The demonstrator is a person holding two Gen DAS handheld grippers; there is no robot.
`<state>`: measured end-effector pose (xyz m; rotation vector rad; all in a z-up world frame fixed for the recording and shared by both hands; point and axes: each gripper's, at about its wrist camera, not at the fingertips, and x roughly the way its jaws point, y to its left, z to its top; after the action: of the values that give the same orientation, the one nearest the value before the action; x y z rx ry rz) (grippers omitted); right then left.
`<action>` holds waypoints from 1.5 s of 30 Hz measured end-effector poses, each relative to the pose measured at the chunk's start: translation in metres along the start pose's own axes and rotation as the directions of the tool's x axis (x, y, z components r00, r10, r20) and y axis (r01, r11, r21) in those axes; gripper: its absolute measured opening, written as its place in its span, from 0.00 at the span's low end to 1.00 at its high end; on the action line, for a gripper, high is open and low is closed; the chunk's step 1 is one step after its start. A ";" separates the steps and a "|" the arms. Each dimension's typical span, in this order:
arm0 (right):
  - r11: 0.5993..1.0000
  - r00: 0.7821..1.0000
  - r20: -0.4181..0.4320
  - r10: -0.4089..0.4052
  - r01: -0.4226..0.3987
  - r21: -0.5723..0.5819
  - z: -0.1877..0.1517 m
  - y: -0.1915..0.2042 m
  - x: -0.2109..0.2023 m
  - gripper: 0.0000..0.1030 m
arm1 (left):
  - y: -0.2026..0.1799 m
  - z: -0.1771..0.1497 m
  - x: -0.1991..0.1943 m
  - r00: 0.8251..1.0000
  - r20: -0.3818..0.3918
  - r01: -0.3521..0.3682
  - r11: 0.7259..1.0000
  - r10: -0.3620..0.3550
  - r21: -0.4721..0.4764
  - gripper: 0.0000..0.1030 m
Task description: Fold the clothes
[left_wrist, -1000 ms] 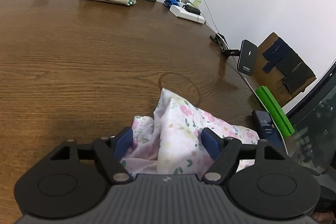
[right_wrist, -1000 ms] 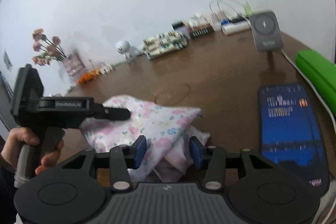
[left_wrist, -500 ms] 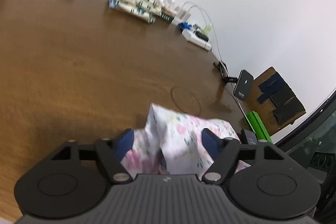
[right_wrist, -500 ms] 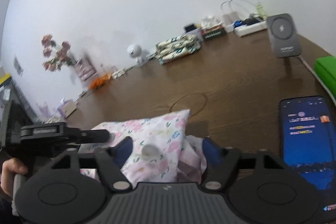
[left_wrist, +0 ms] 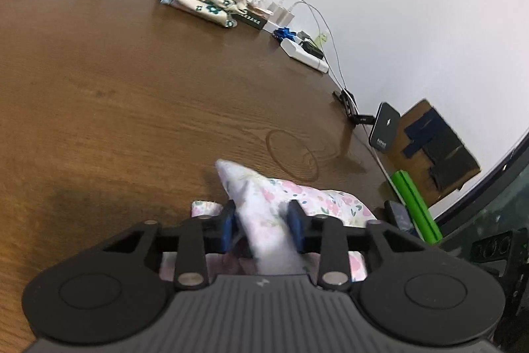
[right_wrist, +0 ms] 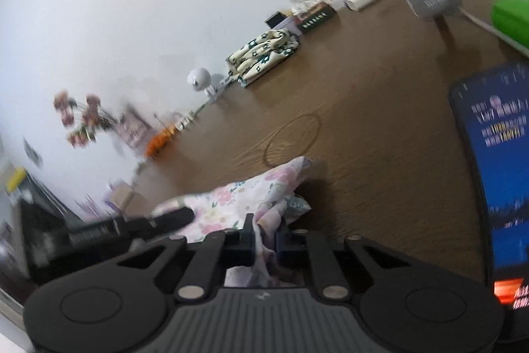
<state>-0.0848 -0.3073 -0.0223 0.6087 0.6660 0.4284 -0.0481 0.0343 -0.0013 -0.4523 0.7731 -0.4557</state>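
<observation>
Floral garment (left_wrist: pixel 297 197) now pinched by both grippers' jaws, which gaped around it half a second ago

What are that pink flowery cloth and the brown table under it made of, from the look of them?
The pink floral garment looks like thin, soft woven fabric, perhaps cotton: it creases and bunches where the left gripper and right gripper pinch it. The brown table shows printed-looking wood grain with a smooth, slightly glossy finish; solid wood or laminate, I cannot tell.

Pale floral garment (left_wrist: pixel 297 197), pink and green print, bunched in a heap on brown table
</observation>
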 end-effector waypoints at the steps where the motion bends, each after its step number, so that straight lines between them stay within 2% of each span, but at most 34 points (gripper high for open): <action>1: 1.000 1.000 0.014 -0.013 0.013 -0.004 0.000 0.001 -0.003 0.18 | 0.003 -0.001 -0.002 1.000 0.004 0.006 1.000 -0.006 -0.015 0.46; 3: 0.999 0.998 0.042 -0.040 0.040 -0.011 0.001 0.002 -0.009 0.40 | 0.006 -0.001 -0.017 0.999 0.036 0.026 0.999 -0.025 -0.025 0.55; 4: 0.999 0.998 0.047 -0.046 0.047 -0.022 0.001 0.004 -0.012 0.43 | 0.006 -0.002 -0.025 0.998 0.055 0.025 0.999 -0.023 -0.020 0.58; 6: 0.997 0.997 0.052 -0.051 0.054 -0.050 -0.001 0.009 -0.017 0.47 | 0.004 -0.006 -0.041 0.996 0.087 0.007 1.000 -0.006 -0.015 0.72; 8: 0.995 0.997 0.056 -0.057 0.061 -0.079 -0.003 0.014 -0.022 0.47 | 0.000 -0.012 -0.055 0.994 0.111 -0.008 1.000 0.009 -0.013 0.74; 10: 0.992 0.996 0.061 -0.062 0.068 -0.107 -0.004 0.019 -0.027 0.47 | -0.005 -0.019 -0.060 0.993 0.119 0.012 1.000 -0.011 -0.013 0.73; 11: 0.990 0.996 0.063 -0.064 0.072 -0.121 -0.005 0.022 -0.030 0.46 | -0.008 -0.023 -0.062 0.992 0.124 0.021 1.000 -0.019 -0.014 0.70; 13: 0.986 0.995 0.068 -0.069 0.079 -0.149 -0.007 0.027 -0.035 0.42 | -0.011 -0.029 -0.056 0.992 0.126 0.009 1.000 -0.008 -0.014 0.40; 14: 0.986 0.996 0.067 -0.063 0.072 -0.151 -0.009 0.026 -0.032 0.25 | -0.010 -0.031 -0.049 0.995 0.104 -0.011 1.000 0.013 -0.018 0.12; 15: 0.987 0.996 0.065 -0.067 0.076 -0.140 -0.010 0.023 -0.027 0.08 | -0.010 -0.033 -0.043 0.996 0.085 -0.028 0.999 0.030 -0.024 0.12; 17: 0.992 0.996 0.055 -0.073 0.079 -0.099 -0.013 0.017 -0.020 0.08 | -0.004 -0.036 -0.038 0.996 0.087 -0.027 0.997 0.033 -0.066 0.12; 19: 0.998 0.998 0.035 -0.053 0.055 -0.037 -0.014 0.009 -0.016 0.08 | 0.001 -0.038 -0.042 0.995 0.096 -0.022 0.996 0.031 -0.089 0.21; 20: 0.999 0.998 0.030 -0.048 0.049 -0.021 -0.013 0.008 -0.017 0.08 | 0.002 -0.039 -0.045 0.994 0.105 -0.025 0.995 0.035 -0.099 0.37; 21: 0.998 0.998 0.040 -0.055 0.056 -0.025 -0.013 0.009 -0.022 0.14 | 0.002 -0.040 -0.052 0.992 0.120 -0.032 0.994 0.044 -0.103 0.49; 22: 0.997 0.996 0.055 -0.066 0.068 -0.036 -0.013 0.012 -0.027 0.17 | 0.001 -0.041 -0.058 0.990 0.134 -0.032 0.995 0.044 -0.090 0.53; 23: 0.996 0.995 0.070 -0.077 0.080 -0.046 -0.013 0.015 -0.033 0.28 | 0.000 -0.042 -0.064 0.988 0.148 -0.036 0.996 0.047 -0.077 0.58; 24: 0.994 0.993 0.084 -0.081 0.087 -0.068 -0.013 0.018 -0.037 0.43 | -0.002 -0.043 -0.068 0.984 0.163 -0.059 0.996 0.069 -0.062 0.64; 26: 0.989 0.991 0.082 -0.105 0.113 -0.096 -0.013 0.021 -0.034 0.48 | -0.003 -0.044 -0.068 0.974 0.188 -0.113 0.991 0.124 -0.067 0.72; 28: 0.988 0.991 0.070 -0.116 0.123 -0.093 -0.014 0.020 -0.028 0.46 | -0.002 -0.043 -0.061 0.972 0.165 -0.151 0.983 0.167 -0.106 0.69; 29: 0.991 0.992 0.057 -0.109 0.113 -0.070 -0.015 0.016 -0.024 0.40 | 0.000 -0.043 -0.058 0.976 0.154 -0.136 0.982 0.155 -0.129 0.60; 30: 0.994 0.994 0.045 -0.101 0.103 -0.047 -0.015 0.013 -0.020 0.28 | 0.001 -0.043 -0.055 0.981 0.143 -0.109 0.985 0.129 -0.137 0.44; 31: 0.995 0.995 0.034 -0.093 0.094 -0.023 -0.016 0.009 -0.016 0.25 | 0.003 -0.043 -0.051 0.986 0.132 -0.082 0.986 0.102 -0.146 0.35; 32: 0.996 0.996 0.028 -0.083 0.083 -0.021 -0.016 0.008 -0.015 0.20 | 0.005 -0.044 -0.047 0.990 0.121 -0.057 0.986 0.076 -0.154 0.21; 33: 0.997 0.997 0.025 -0.072 0.073 -0.027 -0.017 0.009 -0.014 0.12 | 0.007 -0.045 -0.043 0.992 0.110 -0.045 0.987 0.062 -0.156 0.11; 36: 0.998 0.998 0.033 -0.054 0.055 -0.034 -0.016 0.011 -0.016 0.10 | 0.008 -0.046 -0.033 0.995 0.091 -0.015 0.989 0.028 -0.146 0.11; 37: 0.998 0.998 0.043 -0.055 0.056 -0.029 -0.015 0.010 -0.019 0.10 | 0.008 -0.046 -0.031 0.996 0.085 -0.003 0.990 0.015 -0.142 0.12; 38: 0.998 0.997 0.049 -0.056 0.057 -0.019 -0.014 0.008 -0.021 0.14 | 0.012 -0.045 -0.034 0.996 0.087 0.008 0.988 0.006 -0.155 0.23; 39: 0.998 0.997 0.049 -0.056 0.057 -0.010 -0.013 0.006 -0.023 0.16 | 0.016 -0.044 -0.039 0.995 0.103 0.011 0.984 0.008 -0.180 0.53; 41: 0.998 0.997 0.046 -0.065 0.065 -0.012 -0.011 0.005 -0.026 0.21 | 0.025 -0.041 -0.050 0.990 0.137 0.017 0.974 0.015 -0.228 0.80; 43: 0.997 0.997 0.044 -0.071 0.072 -0.026 -0.011 0.006 -0.025 0.33 | 0.026 -0.038 -0.051 0.988 0.152 0.008 0.974 0.028 -0.227 0.79; 44: 0.997 0.997 0.037 -0.068 0.069 -0.030 -0.011 0.006 -0.022 0.41 | 0.026 -0.037 -0.047 0.990 0.140 0.009 0.974 0.024 -0.228 0.74; 45: 0.997 0.997 0.031 -0.065 0.066 -0.035 -0.011 0.007 -0.020 0.41 | 0.027 -0.036 -0.041 0.993 0.120 0.015 0.971 0.014 -0.240 0.55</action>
<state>-0.1073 -0.3089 -0.0161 0.5570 0.6467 0.3692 -0.0949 0.0704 -0.0162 -0.7001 0.7135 -0.3322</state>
